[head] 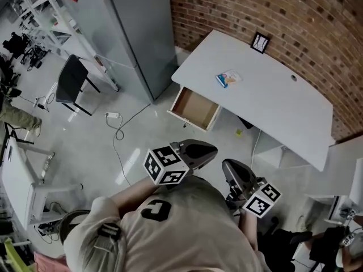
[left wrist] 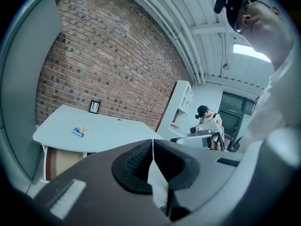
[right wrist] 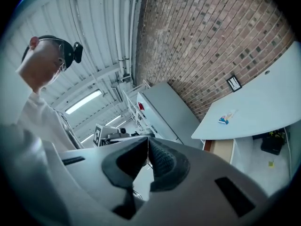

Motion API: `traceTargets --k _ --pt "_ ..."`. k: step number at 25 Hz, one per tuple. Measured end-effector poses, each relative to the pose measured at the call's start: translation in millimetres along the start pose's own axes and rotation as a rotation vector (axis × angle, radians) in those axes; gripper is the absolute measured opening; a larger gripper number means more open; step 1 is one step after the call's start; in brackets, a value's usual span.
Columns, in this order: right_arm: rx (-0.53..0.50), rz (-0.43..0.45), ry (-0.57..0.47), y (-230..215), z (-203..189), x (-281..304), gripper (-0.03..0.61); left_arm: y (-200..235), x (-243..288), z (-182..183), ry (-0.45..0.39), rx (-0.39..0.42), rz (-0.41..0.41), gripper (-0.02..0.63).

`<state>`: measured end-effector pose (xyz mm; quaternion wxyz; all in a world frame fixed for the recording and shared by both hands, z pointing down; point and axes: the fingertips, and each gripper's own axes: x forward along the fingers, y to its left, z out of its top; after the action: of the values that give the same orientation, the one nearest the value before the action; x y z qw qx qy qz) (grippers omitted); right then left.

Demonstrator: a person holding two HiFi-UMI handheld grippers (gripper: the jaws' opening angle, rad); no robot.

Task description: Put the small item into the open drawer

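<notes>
A person stands on a pale floor, seen from above, with a hand-held tool in each hand, both aimed toward a white table set against a brick wall.

The left tool has its jaws pressed together, with nothing between them; its own view shows the dark ribbed pads meeting along a thin line. The right tool, just beside the left one, is also closed tight and empty, its pads touching at the tips.

The small item, a flat packet printed in blue and other colours, lies on the table top well ahead of both tools, touched by neither. From the left tool it sits ahead and to the left; from the right tool it sits ahead and to the right.

The drawer stands pulled open under the table's near edge, between the tools and the item, its brown wooden inside bare. It shows low and to the left of the left tool.

A small dark picture frame leans against the wall beyond the item. A tall grey cabinet stands left of the table, and a black chair farther left.
</notes>
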<state>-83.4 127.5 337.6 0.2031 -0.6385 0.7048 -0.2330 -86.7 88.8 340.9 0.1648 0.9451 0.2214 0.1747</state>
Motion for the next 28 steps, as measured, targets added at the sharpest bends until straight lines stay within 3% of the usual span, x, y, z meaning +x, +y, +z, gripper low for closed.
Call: traceTargets --k 16,24,28 --pt "0.144 -0.010 -0.011 -38.2 -10.8 -86.0 0.006 -34.5 66.0 -17.1 0.075 -0.012 0.072 0.009" --pt "0.165 0.013 -0.029 -50.7 -1.9 -94.2 0.006 -29.0 85.0 -12.0 0.137 0.019 0.090 0.009" --pt "0.160 -0.017 -0.026 -63.5 3.6 -95.0 0.006 -13.2 91.9 -10.1 0.149 0.026 0.087 0.009"
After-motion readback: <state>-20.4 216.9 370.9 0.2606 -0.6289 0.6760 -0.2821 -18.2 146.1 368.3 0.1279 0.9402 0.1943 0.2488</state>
